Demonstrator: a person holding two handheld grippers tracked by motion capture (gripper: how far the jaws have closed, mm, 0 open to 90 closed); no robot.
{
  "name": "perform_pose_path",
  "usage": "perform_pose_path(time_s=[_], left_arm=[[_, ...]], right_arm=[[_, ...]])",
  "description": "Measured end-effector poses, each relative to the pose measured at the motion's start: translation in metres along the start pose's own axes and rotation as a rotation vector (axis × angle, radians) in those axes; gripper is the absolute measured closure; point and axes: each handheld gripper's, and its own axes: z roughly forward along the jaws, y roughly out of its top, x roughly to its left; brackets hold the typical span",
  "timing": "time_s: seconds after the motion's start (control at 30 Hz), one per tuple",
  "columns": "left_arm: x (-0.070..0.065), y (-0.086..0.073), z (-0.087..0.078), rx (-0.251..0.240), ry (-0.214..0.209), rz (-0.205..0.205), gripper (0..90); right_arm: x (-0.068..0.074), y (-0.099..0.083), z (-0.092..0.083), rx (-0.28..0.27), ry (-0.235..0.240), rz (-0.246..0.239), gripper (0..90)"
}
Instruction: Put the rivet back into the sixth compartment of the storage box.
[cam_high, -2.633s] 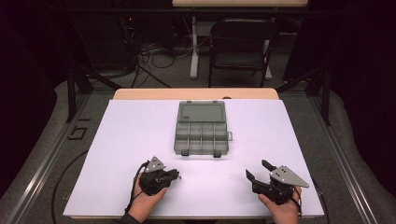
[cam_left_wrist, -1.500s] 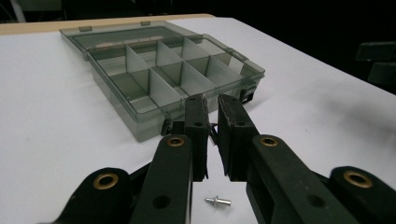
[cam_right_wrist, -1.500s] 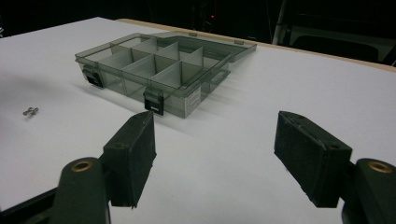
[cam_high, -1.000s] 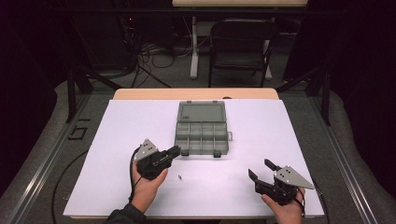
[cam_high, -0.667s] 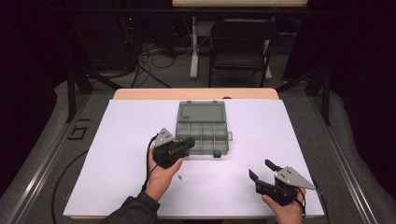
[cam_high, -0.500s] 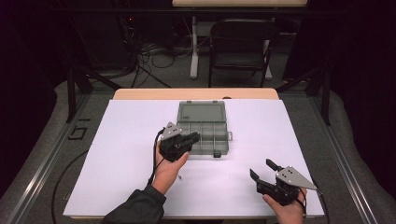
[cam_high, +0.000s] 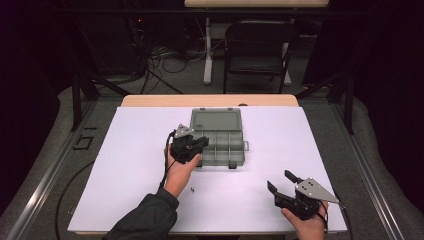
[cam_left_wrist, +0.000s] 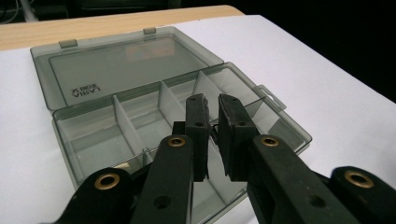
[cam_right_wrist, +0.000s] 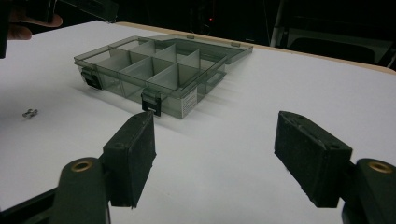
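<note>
The left hand-held gripper (cam_left_wrist: 212, 105) hangs over the open compartment box (cam_left_wrist: 140, 116), clenched on something tiny and dark. The right hand-held gripper (cam_right_wrist: 215, 144) rests released on the table (cam_right_wrist: 210, 186), a small screw (cam_right_wrist: 30, 113) well apart.

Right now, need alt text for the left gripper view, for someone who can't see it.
The left gripper, its two black jaws nearly together with something small and dark between the pads, hangs over an open grey compartment box. The box sits on a white table, with its clear lid folded flat behind it.

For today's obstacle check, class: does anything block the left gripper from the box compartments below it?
Nothing visible does: the lid lies folded back, and the left gripper, its fingers shut, hangs over the open compartments.
</note>
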Motion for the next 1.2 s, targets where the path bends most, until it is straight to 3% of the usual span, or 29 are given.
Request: perform_pose_path(time_s=[0.33,0.53,0.87,1.13,1.2], left_arm=[[0.006,-0.003,0.009,0.112,0.018,-0.008,83.0],[0.010,-0.005,0.013,0.172,0.021,-0.035,83.0],[0.008,-0.006,0.014,0.179,0.024,-0.024,83.0],[0.007,-0.007,0.018,0.173,0.002,-0.028,82.8],[0.009,-0.007,0.018,0.161,-0.008,-0.040,76.9]], right_arm=[[-0.001,-0.001,0.000,0.000,0.005,0.005,28.7],[-0.001,-0.001,0.001,0.002,0.009,0.005,28.7],[-0.001,-0.001,0.001,0.005,0.007,0.011,28.7],[-0.002,-0.002,0.002,0.004,0.008,0.017,28.7],[-0.003,-0.002,0.000,0.010,0.002,0.023,28.7]])
